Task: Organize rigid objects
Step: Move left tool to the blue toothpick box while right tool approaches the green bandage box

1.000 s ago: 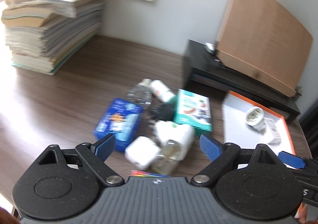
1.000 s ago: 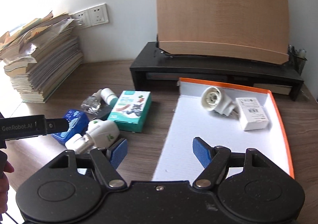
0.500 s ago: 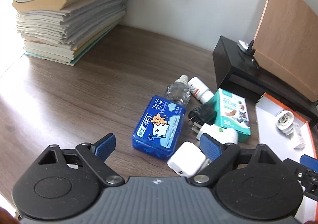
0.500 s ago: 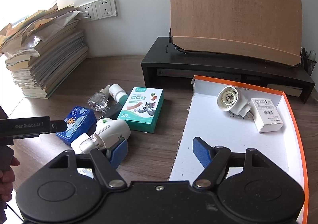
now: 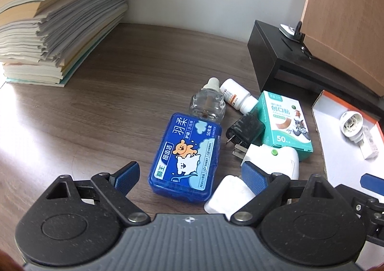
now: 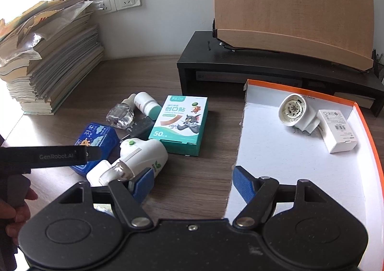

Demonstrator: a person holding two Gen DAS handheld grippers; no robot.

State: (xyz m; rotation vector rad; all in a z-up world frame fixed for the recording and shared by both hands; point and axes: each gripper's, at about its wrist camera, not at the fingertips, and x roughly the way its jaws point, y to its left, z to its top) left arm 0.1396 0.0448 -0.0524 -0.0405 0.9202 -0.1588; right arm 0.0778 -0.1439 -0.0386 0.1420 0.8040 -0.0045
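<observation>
An orange-rimmed shallow box [image 6: 367, 126] with a white floor lies on the right side of the wooden tabletop [image 6: 211, 175], just in front of a black monitor stand [image 6: 240, 64]. Two things are in it, both toward its far right corner: a white round plug-in device [image 6: 296, 112] lying on its side, and a small white carton [image 6: 338, 130] touching it on the right. The rest of the box floor is bare.

Everything else lies loose on the tabletop to the left of the box, in a tight cluster. A blue floss-pick case [image 5: 186, 155] lies flat; a clear glass bottle [image 5: 207, 102] touches its far end, with a white pill bottle [image 5: 236, 96] just beside that. A black plug adapter [image 5: 244, 128] sits between the case and a teal bandage box [image 5: 285, 120]. Nearer, a white plug-in vaporizer [image 6: 144, 153] with a green button lies on its side, a small clear bottle at its near end, touching a white charger block [image 5: 228, 195].

The left gripper [image 5: 189, 173] hangs over the near end of the blue case, its jaws wide apart and holding nothing. The right gripper [image 6: 192, 184] is over the near left edge of the box, its jaws also apart and empty; its left pad is close by the vaporizer. A tall stack of books [image 6: 48, 66] stands at the far left.
</observation>
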